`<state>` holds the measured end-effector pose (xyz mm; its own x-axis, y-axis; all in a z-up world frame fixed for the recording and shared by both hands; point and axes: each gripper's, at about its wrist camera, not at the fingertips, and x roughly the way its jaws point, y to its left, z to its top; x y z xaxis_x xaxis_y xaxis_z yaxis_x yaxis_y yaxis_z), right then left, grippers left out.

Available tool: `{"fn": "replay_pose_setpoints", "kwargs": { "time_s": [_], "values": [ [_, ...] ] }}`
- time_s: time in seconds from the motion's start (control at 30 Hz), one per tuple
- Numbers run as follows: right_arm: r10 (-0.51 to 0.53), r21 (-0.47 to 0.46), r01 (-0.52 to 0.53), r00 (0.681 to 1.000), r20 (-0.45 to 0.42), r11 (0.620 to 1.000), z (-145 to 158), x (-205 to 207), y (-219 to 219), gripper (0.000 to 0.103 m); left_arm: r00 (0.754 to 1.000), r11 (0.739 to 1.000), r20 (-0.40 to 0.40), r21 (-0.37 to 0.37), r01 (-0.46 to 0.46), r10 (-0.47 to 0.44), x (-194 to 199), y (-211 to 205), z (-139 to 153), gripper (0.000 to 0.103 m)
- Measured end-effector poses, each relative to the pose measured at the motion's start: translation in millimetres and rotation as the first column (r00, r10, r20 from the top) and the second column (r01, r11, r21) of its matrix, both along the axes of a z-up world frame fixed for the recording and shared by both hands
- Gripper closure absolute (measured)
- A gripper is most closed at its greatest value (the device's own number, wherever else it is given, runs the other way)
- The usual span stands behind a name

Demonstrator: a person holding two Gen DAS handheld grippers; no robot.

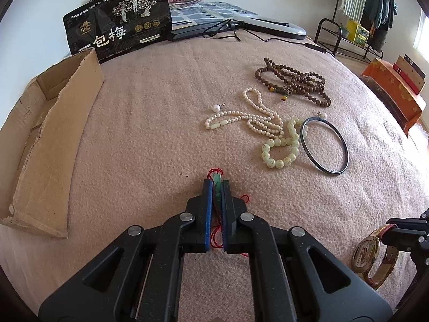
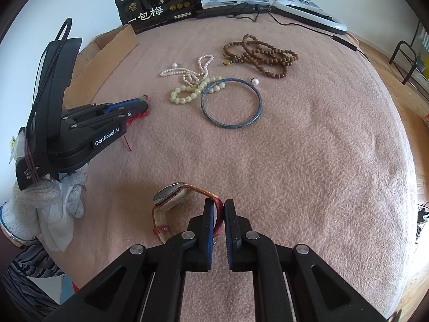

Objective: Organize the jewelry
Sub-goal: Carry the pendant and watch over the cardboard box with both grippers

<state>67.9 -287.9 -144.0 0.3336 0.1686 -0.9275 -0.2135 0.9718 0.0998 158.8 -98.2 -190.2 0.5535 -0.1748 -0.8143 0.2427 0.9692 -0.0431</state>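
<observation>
Cardboard box [image 1: 51, 134] lies at ten o'clock from the left gripper [image 1: 217, 185], which pinches a green pendant [image 1: 217, 185] on red cord; the right gripper [image 2: 219, 209], farther away, clamps a watch [image 2: 171, 196] by its strap.

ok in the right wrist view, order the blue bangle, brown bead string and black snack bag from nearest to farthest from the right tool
From the right tool:
1. Blue bangle, mid-blanket, straight ahead.
2. Brown bead string, beyond it, slightly right.
3. Black snack bag, far edge, upper left.
</observation>
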Motion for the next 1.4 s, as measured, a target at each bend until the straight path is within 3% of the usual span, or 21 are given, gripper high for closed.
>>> {"fn": "replay_pose_setpoints", "kwargs": {
  "time_s": [0.33, 0.77, 1.07, 1.4],
  "values": [
    [-0.025, 0.024, 0.023, 0.997, 0.07, 0.999, 24, 8, -1, 0.098, 0.998, 0.998, 0.044, -0.046, -0.033, 0.035, -5, 18, 35, 0.1],
    [-0.067, 0.088, 0.052, 0.983, 0.172, 0.995, 68, 27, 8, 0.098, 0.985, 0.995, 0.156, -0.07, -0.066, 0.077, -15, 54, 108, 0.1],
    [-0.085, 0.139, 0.052, 0.966, 0.243, 0.989, 102, 47, 34, 0.098, 0.968, 0.989, 0.207, -0.073, -0.126, 0.139, -16, 106, 147, 0.1],
    [-0.02, 0.138, -0.021, 0.958, 0.286, 0.99, 120, 79, 93, 0.098, 0.944, 0.97, 0.221, -0.078, -0.232, 0.244, -13, 180, 159, 0.1]
  ]
}}
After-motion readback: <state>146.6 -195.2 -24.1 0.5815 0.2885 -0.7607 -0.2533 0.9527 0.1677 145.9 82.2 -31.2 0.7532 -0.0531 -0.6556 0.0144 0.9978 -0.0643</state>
